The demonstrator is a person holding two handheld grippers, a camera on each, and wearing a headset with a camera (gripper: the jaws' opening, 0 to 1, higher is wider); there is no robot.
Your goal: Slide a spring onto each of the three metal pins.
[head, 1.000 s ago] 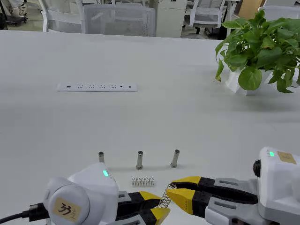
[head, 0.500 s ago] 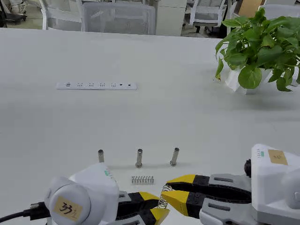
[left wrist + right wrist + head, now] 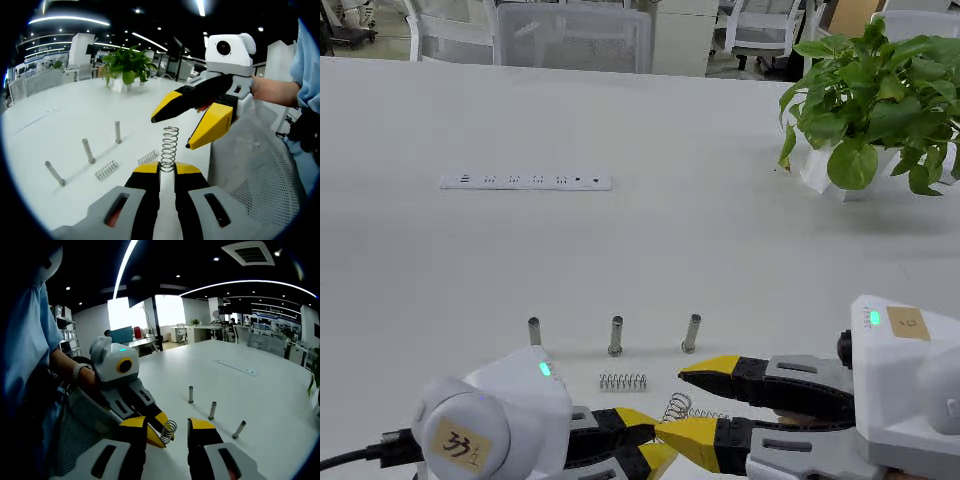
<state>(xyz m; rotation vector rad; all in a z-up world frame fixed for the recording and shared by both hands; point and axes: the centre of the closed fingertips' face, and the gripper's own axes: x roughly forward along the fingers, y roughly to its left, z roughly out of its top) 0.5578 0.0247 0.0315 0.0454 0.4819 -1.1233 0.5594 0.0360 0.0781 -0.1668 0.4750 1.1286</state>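
Lower left of the head view, the left gripper [image 3: 662, 441] pinches one end of a spring [image 3: 677, 407]; light, bendy wire, best gripped gently near an end; bare pins [image 3: 616, 336] stand above; lower right, the right gripper [image 3: 672, 402] gapes wide about its free end.

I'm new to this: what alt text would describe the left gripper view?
The left tool pinches an upright spring, the open right tool at its top end. Beyond, three metal pins stand on the white table, two loose springs lying beside them.
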